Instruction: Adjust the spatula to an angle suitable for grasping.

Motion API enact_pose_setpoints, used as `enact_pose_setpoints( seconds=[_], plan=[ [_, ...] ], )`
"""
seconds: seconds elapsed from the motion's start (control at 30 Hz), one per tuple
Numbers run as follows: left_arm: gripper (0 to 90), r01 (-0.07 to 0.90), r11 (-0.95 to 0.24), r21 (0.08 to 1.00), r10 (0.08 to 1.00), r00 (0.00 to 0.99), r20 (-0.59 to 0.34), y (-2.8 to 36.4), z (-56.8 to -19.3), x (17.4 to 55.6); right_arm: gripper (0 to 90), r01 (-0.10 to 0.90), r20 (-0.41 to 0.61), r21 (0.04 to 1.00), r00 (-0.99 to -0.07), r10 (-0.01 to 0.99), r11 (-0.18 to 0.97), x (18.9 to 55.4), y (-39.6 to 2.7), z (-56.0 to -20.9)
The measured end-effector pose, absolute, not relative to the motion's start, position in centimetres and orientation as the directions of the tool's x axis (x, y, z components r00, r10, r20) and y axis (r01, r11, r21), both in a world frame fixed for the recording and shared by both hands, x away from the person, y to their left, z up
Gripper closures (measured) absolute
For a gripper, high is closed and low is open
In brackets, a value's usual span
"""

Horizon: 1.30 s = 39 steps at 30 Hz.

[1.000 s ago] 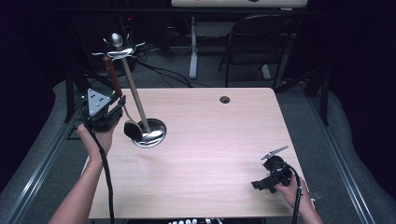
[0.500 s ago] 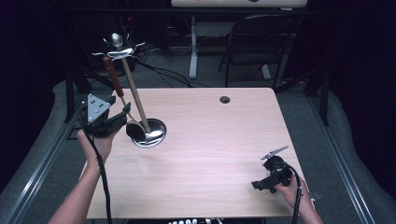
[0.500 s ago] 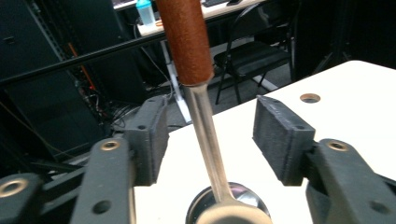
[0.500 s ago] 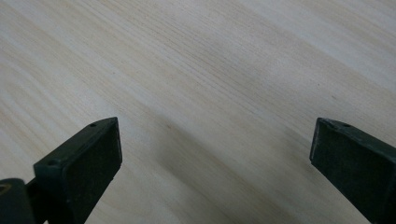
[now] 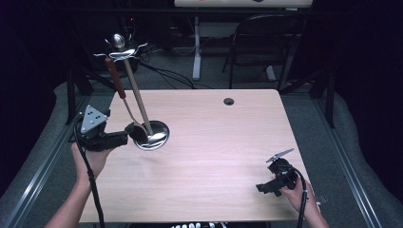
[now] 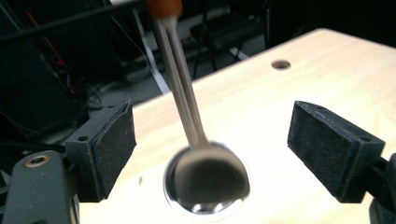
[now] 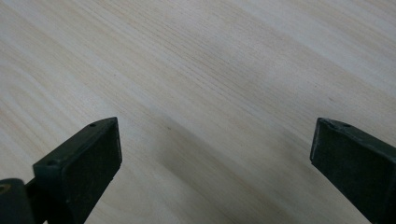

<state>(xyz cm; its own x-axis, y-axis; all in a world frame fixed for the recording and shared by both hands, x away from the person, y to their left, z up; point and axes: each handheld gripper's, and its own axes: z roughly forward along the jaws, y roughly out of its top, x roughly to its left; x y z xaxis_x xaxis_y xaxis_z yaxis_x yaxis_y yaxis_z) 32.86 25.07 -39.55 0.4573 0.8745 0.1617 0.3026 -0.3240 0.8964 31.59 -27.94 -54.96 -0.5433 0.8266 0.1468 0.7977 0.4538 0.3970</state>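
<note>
Nearest in, the right gripper [image 5: 276, 182] rests low at the near right of the pale wooden surface [image 5: 228, 156], jaws spread wide over bare wood, holding nothing. In the right gripper view the two black pads [image 7: 95, 161] frame only grain.

Over on the left, the left gripper [image 5: 124, 137] points at the spoon with the reddish-brown handle and thin steel shank [image 5: 124, 102], which hangs from the chrome utensil stand with the round mirrored base [image 5: 153, 135]. The jaws have just been opening, and in the left gripper view they stand wide, the spoon's bowl [image 6: 206, 179] between the pads but apart from both. Nothing gripped.

By my read, the hanging step is just finishing: the spoon looks hooked on the stand's top arms [image 5: 119, 50] and freshly let go. The next move calls for drawing the left gripper straight back toward the near left edge, clear of the bowl, so the spoon doesn't get nudged or set swinging.

Farther back, a small dark round hole [image 5: 229, 101] sits in the surface, and beyond the far edge a dark chair [image 5: 259, 45] stands on the floor.
</note>
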Motion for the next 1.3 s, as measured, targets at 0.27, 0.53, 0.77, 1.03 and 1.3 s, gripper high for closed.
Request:
enact_pose_setpoints(
  seconds=[0.27, 0.53, 0.77, 1.03, 1.3],
  plan=[
    [8.3, 0.375, -0.353, 0.857, 0.867, 0.475, 0.149, 25.8, -40.9, 31.5, 1.9, 0.798, 0.138, 0.394, -0.543, 0.829, 0.457, 31.6, -27.9, -55.0],
    [4.0, 0.44, -0.356, 0.825, 0.879, 0.457, 0.136, 26.8, -42.7, 30.5, 1.9, 0.798, 0.134, 0.391, -0.543, 0.829, 0.459, 31.6, -27.9, -55.0],
    [1.3, 0.496, -0.384, 0.779, 0.876, 0.461, 0.138, 26.7, -44.7, 30.1, 1.9, 0.797, 0.133, 0.394, -0.542, 0.83, 0.457, 31.6, -27.9, -55.1],
    [0.0, 0.562, -0.42, 0.712, 0.86, 0.496, 0.117, 26.3, -47.0, 29.8, 1.9, 0.793, 0.123, 0.378, -0.555, 0.823, 0.478, 31.7, -28.0, -55.0],
    [0.0, 0.616, -0.482, 0.623, 0.833, 0.542, 0.109, 25.3, -50.0, 29.5, 2.0, 0.793, 0.126, 0.383, -0.554, 0.823, 0.475, 31.6, -27.9, -55.0]
  ],
)
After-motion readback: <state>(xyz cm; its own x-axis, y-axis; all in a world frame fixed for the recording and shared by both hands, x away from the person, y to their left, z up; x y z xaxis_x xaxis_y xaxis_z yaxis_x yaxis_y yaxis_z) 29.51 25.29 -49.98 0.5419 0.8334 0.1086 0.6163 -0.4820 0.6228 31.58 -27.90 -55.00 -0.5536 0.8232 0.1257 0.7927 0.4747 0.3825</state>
